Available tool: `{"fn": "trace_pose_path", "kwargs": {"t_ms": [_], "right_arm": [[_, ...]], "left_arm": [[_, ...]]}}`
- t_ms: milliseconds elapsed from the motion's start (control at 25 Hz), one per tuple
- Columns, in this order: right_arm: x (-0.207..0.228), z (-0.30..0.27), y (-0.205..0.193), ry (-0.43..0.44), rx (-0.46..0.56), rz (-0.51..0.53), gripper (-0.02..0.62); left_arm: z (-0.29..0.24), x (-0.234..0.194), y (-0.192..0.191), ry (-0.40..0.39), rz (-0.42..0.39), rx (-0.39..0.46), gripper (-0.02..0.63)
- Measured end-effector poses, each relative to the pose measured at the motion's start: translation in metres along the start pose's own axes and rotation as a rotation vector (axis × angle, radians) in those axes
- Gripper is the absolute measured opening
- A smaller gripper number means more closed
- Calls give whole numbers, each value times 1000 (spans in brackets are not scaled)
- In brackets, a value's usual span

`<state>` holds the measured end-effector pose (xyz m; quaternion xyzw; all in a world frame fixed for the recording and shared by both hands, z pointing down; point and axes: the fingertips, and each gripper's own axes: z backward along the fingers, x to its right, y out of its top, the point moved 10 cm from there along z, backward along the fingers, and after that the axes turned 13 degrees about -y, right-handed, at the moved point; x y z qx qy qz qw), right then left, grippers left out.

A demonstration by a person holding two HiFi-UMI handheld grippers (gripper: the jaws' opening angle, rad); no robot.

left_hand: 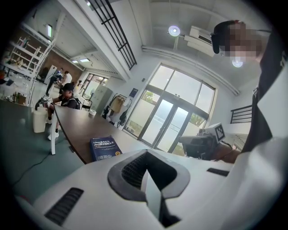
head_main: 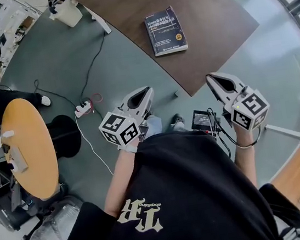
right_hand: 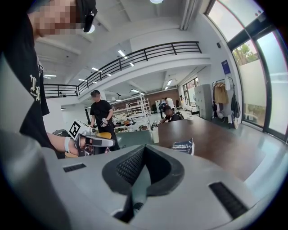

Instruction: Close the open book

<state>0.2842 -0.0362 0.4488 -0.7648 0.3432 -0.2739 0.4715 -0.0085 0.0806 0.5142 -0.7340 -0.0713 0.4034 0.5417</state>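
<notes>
Book (head_main: 165, 30) is lying well ahead of both claws. Left claw (head_main: 144, 94) is hanging in the air, jaws pressed together on nothing, and right claw (head_main: 217, 81) is doing likewise beside it. Both are hovering over the grey floor (head_main: 75, 60), short of the counter (head_main: 123, 9). On the counter, near its edge, the book is resting closed, cover up.
</notes>
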Motion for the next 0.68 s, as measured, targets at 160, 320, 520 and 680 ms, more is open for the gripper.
{"fn": "trace_pose_path", "kwargs": {"t_ms": [160,320,520,680], "right_arm": [[2,-3,0,9,-3,0,-12],[3,-7,0,12,-4,0,-12],[9,-11,-2,8,-7,-8,-14],[9,-12,1,7,-9,-8,-12]], "left_arm": [[-2,-1,-1,7,-1,-4,5],[-3,-3,-1,9,-1,-6,5],[-6,-7,-1,15,2,-13,5],[-4,-8,0,19,2,-14,5]]}}
